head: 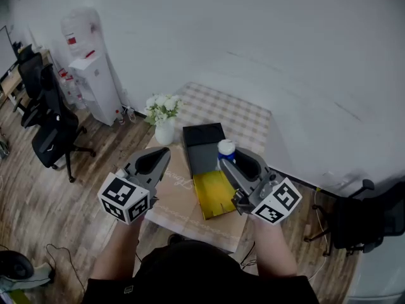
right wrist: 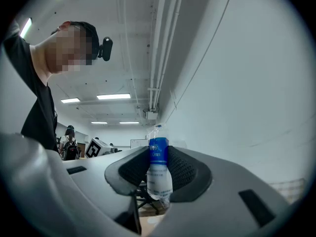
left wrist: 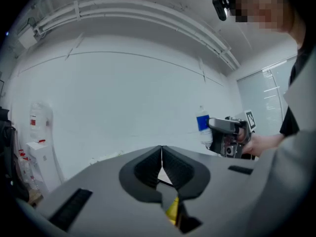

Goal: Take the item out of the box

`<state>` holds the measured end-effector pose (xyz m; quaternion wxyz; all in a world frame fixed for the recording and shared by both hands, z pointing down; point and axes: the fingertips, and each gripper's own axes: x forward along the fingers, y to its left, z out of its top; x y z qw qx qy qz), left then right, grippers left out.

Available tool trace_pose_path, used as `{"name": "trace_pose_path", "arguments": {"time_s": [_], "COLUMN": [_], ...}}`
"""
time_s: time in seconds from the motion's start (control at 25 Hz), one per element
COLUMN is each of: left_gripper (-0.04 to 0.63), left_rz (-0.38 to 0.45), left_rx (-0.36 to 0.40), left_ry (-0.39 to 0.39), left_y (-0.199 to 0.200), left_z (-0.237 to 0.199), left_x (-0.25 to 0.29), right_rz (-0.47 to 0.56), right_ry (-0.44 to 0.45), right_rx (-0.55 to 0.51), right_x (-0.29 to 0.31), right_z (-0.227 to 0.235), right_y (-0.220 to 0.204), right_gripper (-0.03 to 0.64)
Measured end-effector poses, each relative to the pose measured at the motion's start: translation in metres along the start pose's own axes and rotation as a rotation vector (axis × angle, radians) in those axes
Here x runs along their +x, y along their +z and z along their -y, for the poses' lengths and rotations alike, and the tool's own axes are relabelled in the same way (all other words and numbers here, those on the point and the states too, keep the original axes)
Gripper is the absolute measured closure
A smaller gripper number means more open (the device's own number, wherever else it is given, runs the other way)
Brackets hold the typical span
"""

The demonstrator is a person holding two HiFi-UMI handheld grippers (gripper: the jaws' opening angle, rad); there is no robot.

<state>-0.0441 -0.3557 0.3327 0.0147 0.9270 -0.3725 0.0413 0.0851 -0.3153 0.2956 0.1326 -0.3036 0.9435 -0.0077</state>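
Observation:
An open box [head: 214,195] with a black lid and yellow inner flap lies on the table [head: 240,116]. A clear water bottle [head: 226,148] with a blue label hangs just above the box's right side, with my right gripper [head: 229,161] shut on it. In the right gripper view the bottle [right wrist: 159,174] stands upright, squeezed between the two pads. My left gripper [head: 164,152] hovers left of the box, shut, with nothing in it. In the left gripper view its tips [left wrist: 161,149] meet, and the bottle [left wrist: 203,127] and right gripper [left wrist: 227,132] show off to the right.
A white vase of flowers [head: 163,122] stands on the table just left of the box lid. A water dispenser [head: 92,75] and office chairs [head: 54,128] are at the far left on the wood floor. Another chair [head: 361,220] sits at the right.

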Motion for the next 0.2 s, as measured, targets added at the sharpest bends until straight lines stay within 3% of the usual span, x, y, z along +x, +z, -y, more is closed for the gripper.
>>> {"name": "trace_pose_path", "arguments": {"time_s": [0.2], "left_gripper": [0.58], "left_rz": [-0.002], "left_rx": [-0.018], "left_ry": [0.007], "left_y": [-0.0079], "left_z": [-0.0036], "left_x": [-0.0049], "right_rz": [0.007], "right_ry": [-0.008], "right_rx": [0.024], "right_x": [0.0013], "right_z": [0.0002], "right_y": [-0.0072], "right_gripper": [0.489]}}
